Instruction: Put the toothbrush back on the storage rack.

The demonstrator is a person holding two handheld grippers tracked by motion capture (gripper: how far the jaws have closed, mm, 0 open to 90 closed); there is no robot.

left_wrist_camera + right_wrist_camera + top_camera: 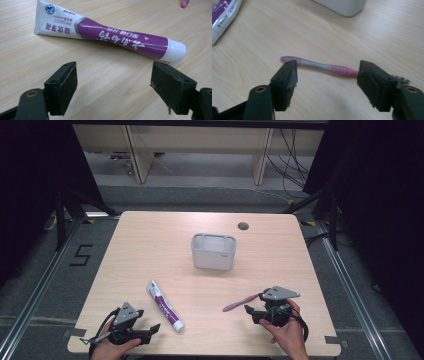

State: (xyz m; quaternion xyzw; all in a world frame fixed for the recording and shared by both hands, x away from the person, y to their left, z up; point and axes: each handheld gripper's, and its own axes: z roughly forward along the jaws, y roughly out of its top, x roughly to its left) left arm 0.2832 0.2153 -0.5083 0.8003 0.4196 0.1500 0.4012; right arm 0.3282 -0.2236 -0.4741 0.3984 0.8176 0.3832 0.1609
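A purple and white toothpaste tube (164,306) (112,37) (222,15) lies flat on the wooden table, cap toward the front edge. My left gripper (151,331) (113,82) rests near the front left edge, open, with the tube just beyond its jaws and bare wood between them. A pink and grey toothbrush (240,303) (322,66) lies flat at the front right. My right gripper (252,314) (327,80) is open just behind it, with the jaws spread about as wide as the brush is long. Neither pad presses on the brush.
A pale grey rectangular holder (213,251) (342,5) stands upright at the table's middle, beyond both grippers. A round cable hole (243,226) sits near the far edge. The table's front edge (200,354) runs right below both hands.
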